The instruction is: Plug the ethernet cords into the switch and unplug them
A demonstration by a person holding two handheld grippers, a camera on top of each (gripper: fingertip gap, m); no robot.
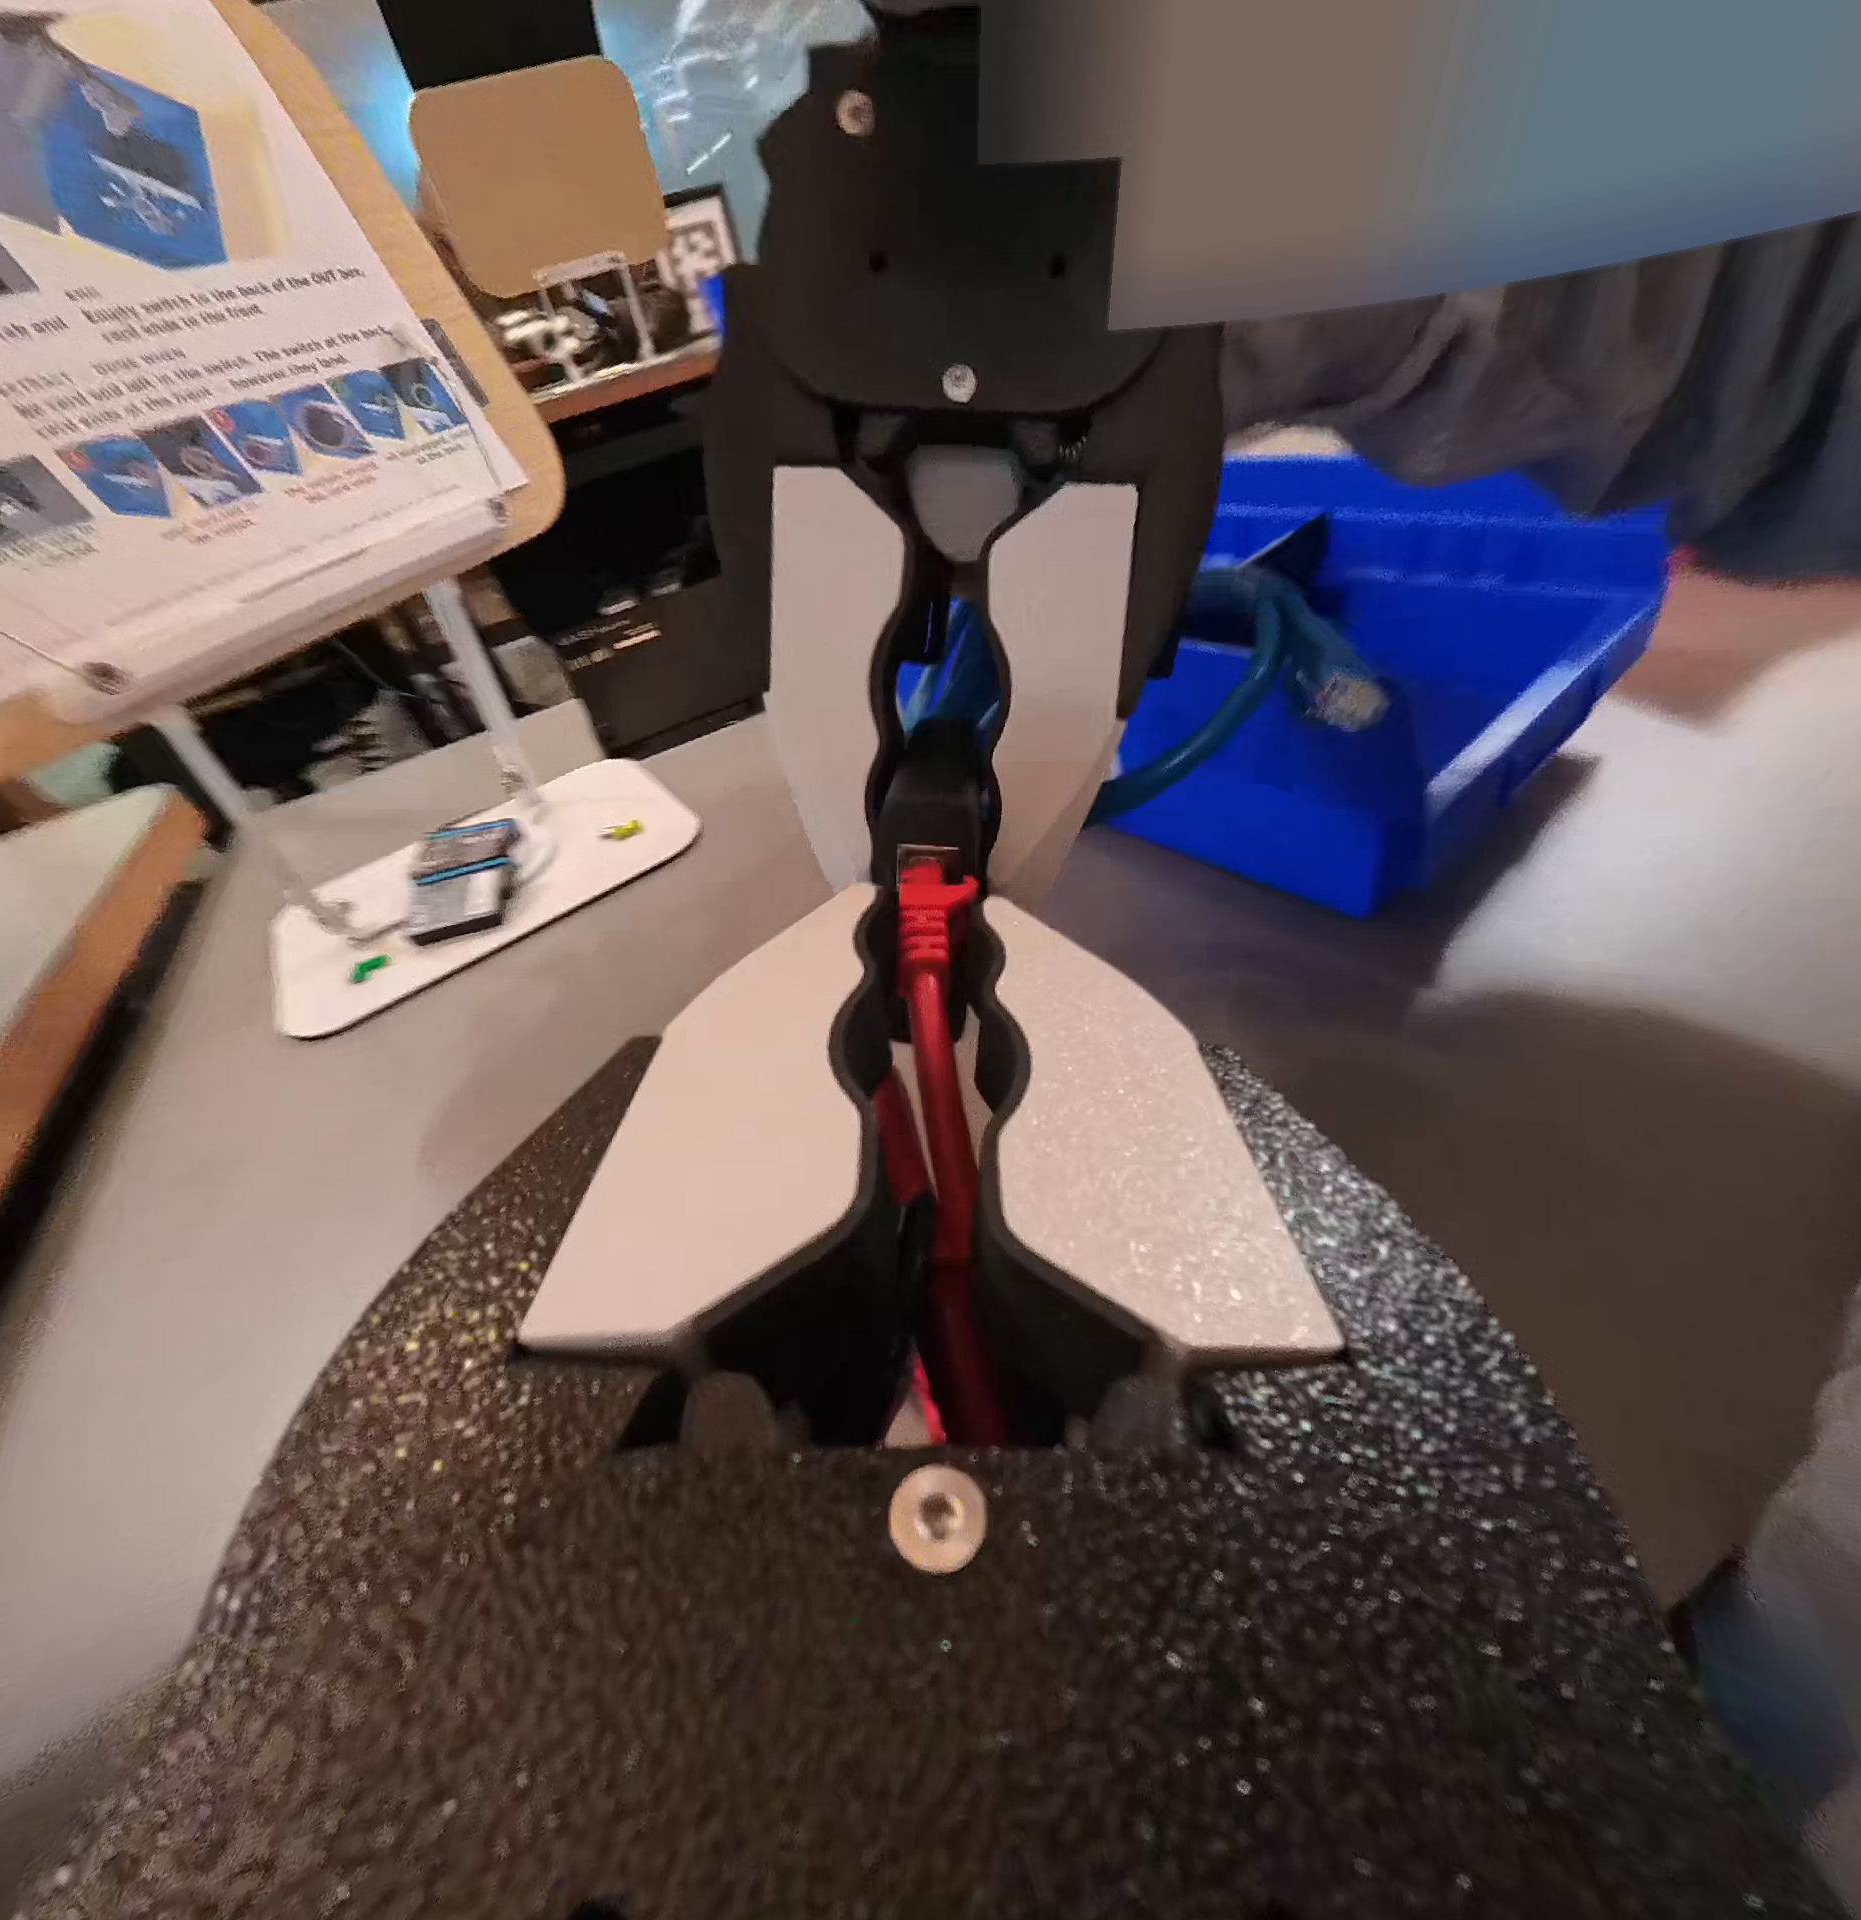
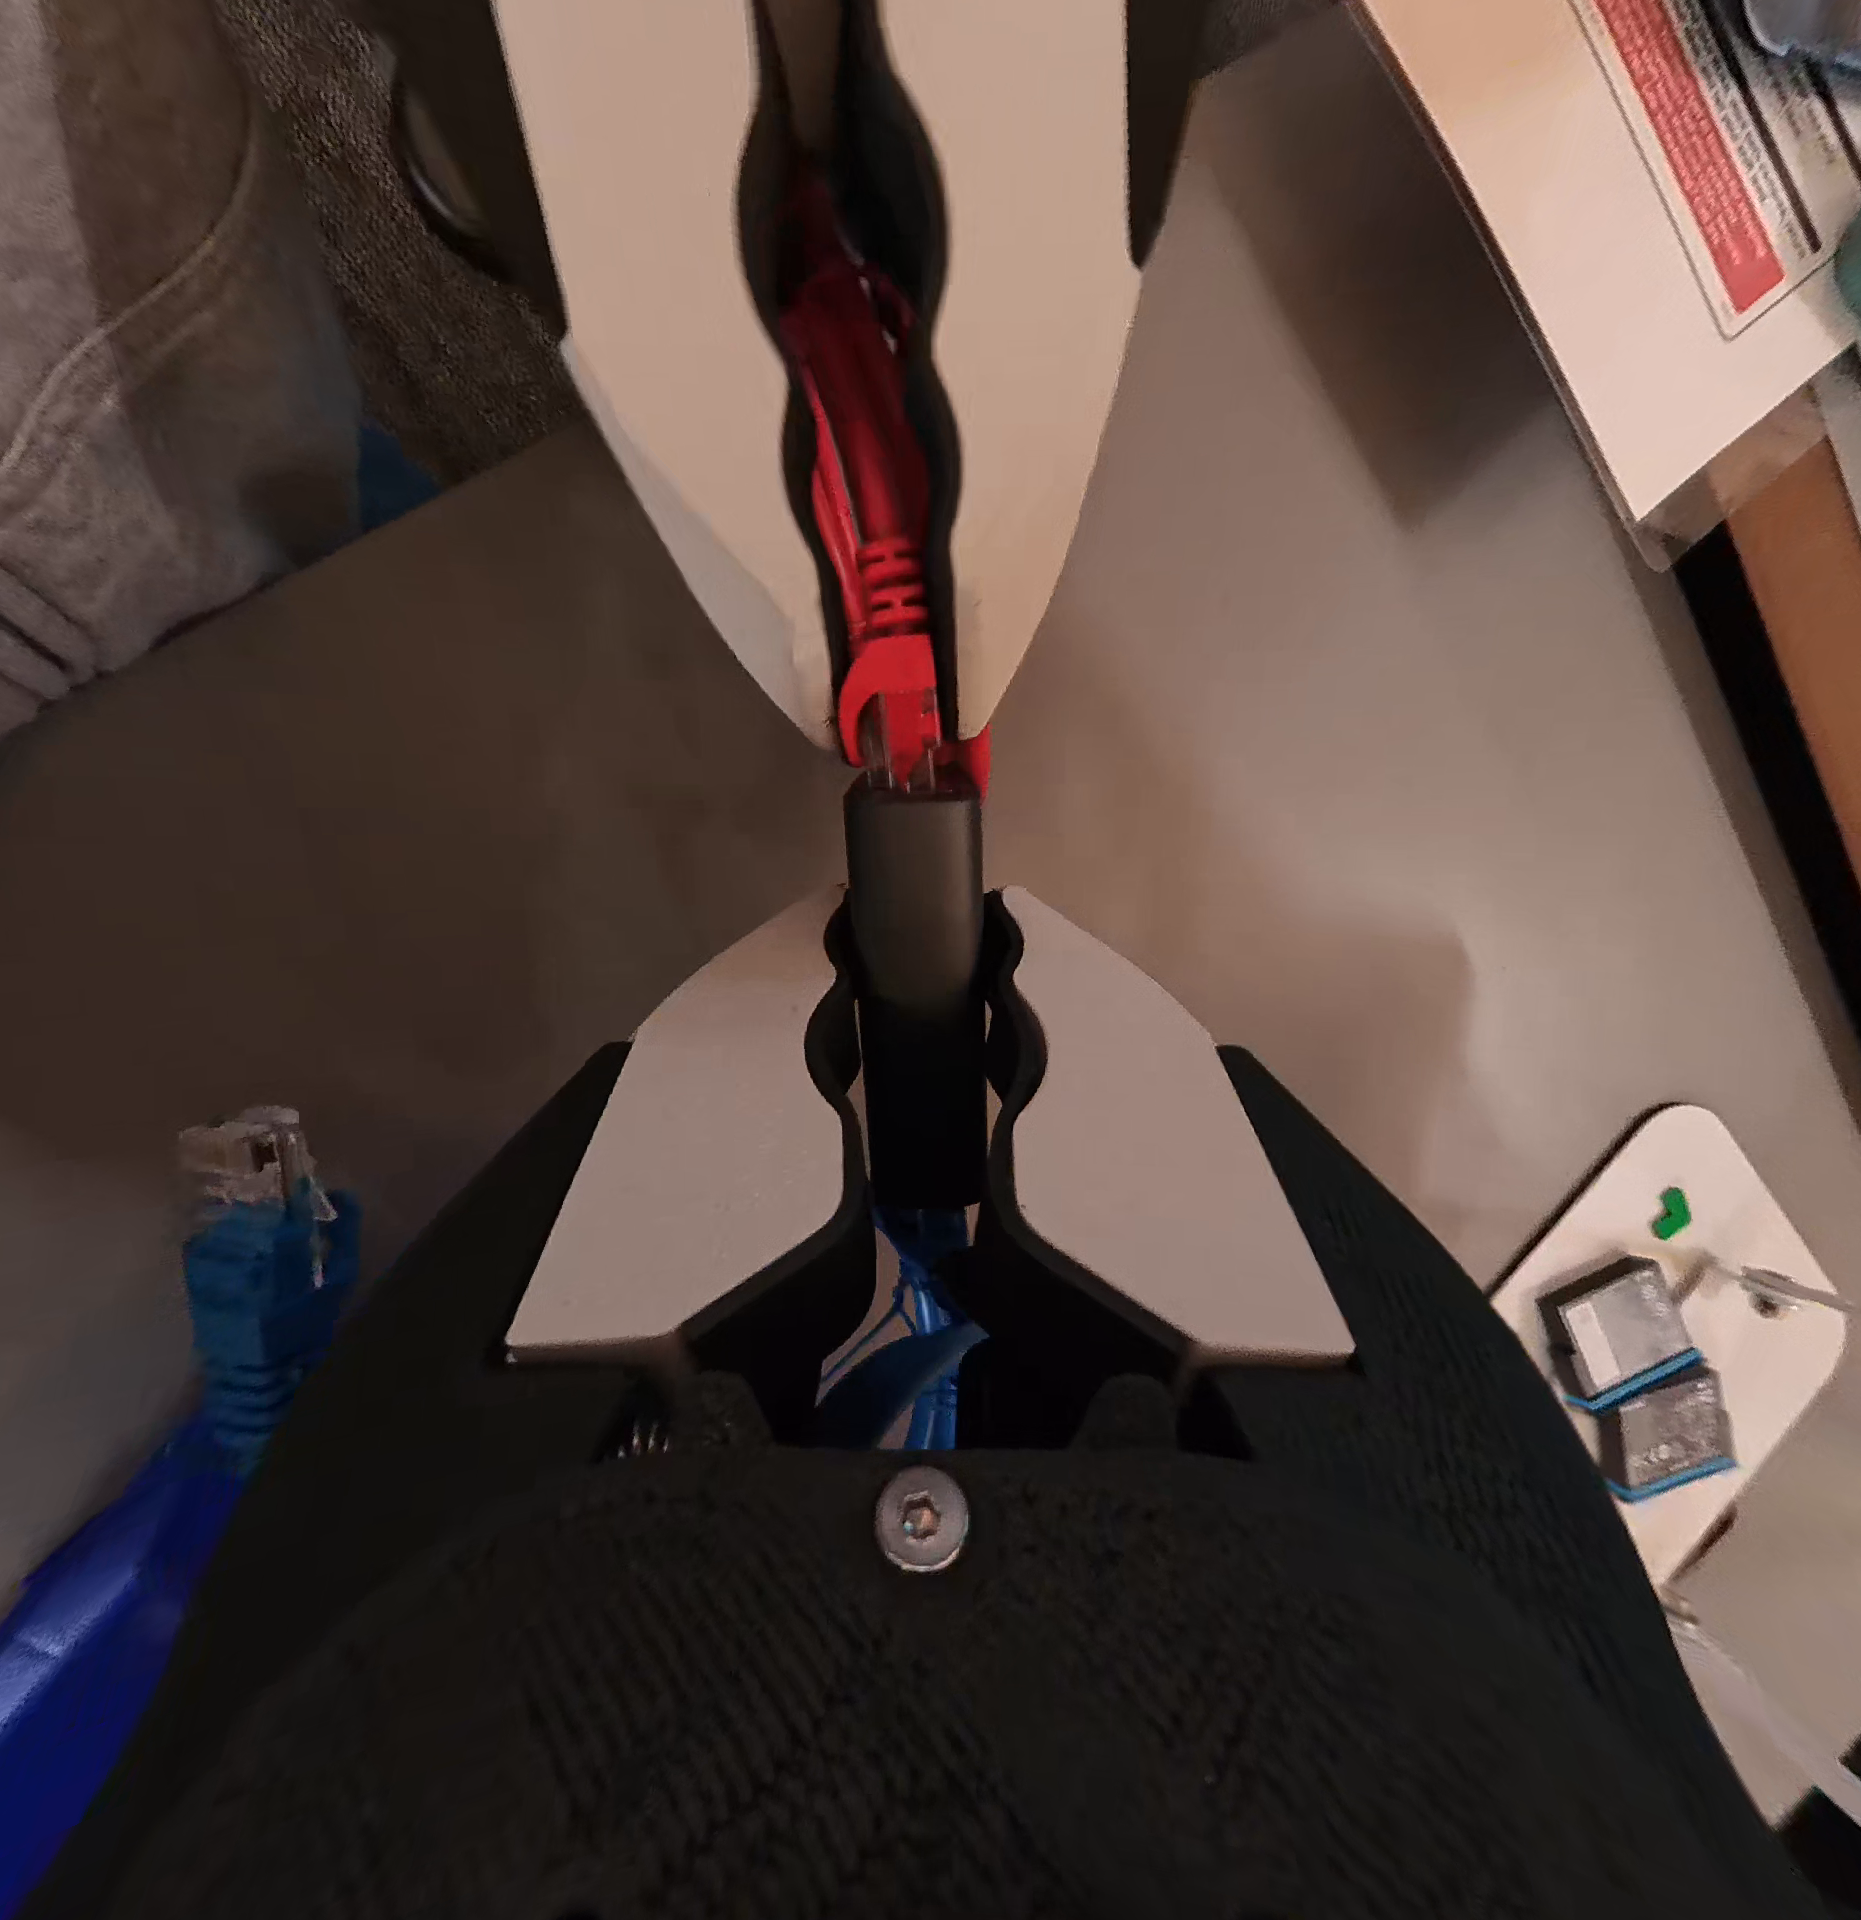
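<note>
**Red plug at the mouth of the switch, both held mid-air**

Grey tabletop fills both views, with clutter at its edges.

Left wrist view: the left gripper (image 1: 926,914) sits at centre frame, its fingers nearly together and pressed on the boot of the red cord (image 1: 931,935); the cable runs back between them toward the lower centre. Just above it the right gripper (image 1: 936,790) faces it, holding the black switch (image 1: 931,800). The plug's clear tip is at the switch's port, apparently partly in. At right stands a blue bin (image 1: 1425,727) with a blue cord (image 1: 1310,665) looping out of it, its plug (image 1: 1341,691) hanging free. At left a white tray (image 1: 614,831) carries a small dark pack (image 1: 458,883) and two small green bits.

Right wrist view: the right gripper (image 2: 915,914) at centre is closed partway on the switch (image 2: 910,894), pads on its two sides. Above, the left gripper (image 2: 895,727) brings the red cord (image 2: 884,603) down to it. The free blue plug (image 2: 245,1164) shows at lower left over the bin (image 2: 74,1662); the tray (image 2: 1684,1174) is at lower right.

I judge the switch light, rigid and smooth, so it could slide under a push; its flat sides suit the grip. The cord is light and limp, so only the stiffer boot steers the plug, and the thin latch tab looks breakable.
</note>
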